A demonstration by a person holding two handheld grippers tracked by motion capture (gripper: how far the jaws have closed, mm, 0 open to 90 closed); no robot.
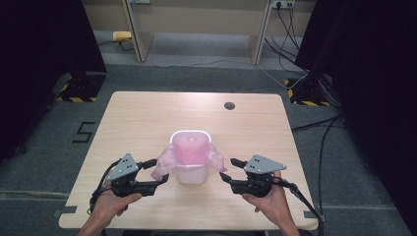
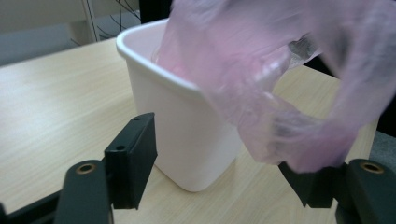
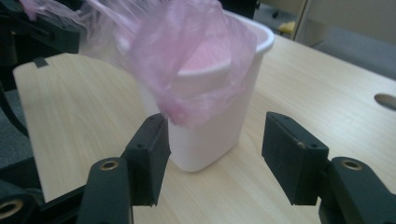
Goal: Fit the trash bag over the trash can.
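Observation:
A white plastic bin (image 1: 190, 175) stands at the middle of the wooden table (image 1: 147, 118), lined with a thin pink bag (image 1: 189, 146). The bag's loose edges hang out over the bin's left and right sides. My left gripper (image 1: 156, 173) is just left of the bin, open, and the bag's left flap (image 2: 299, 140) droops down onto one of its jaws. Just right of the bin, my right gripper (image 1: 230, 169) is open too. In its own view the right flap (image 3: 187, 70) hangs above the gap between the jaws, and the bin (image 3: 210, 135) stands behind them.
A dark round cable hole (image 1: 229, 105) sits near the table's far edge. Black stands on striped bases (image 1: 78, 93) (image 1: 307, 96) flank the table on the floor. Cables (image 1: 322, 147) trail along the right side, and a black "5" mark (image 1: 83, 132) lies on the floor at left.

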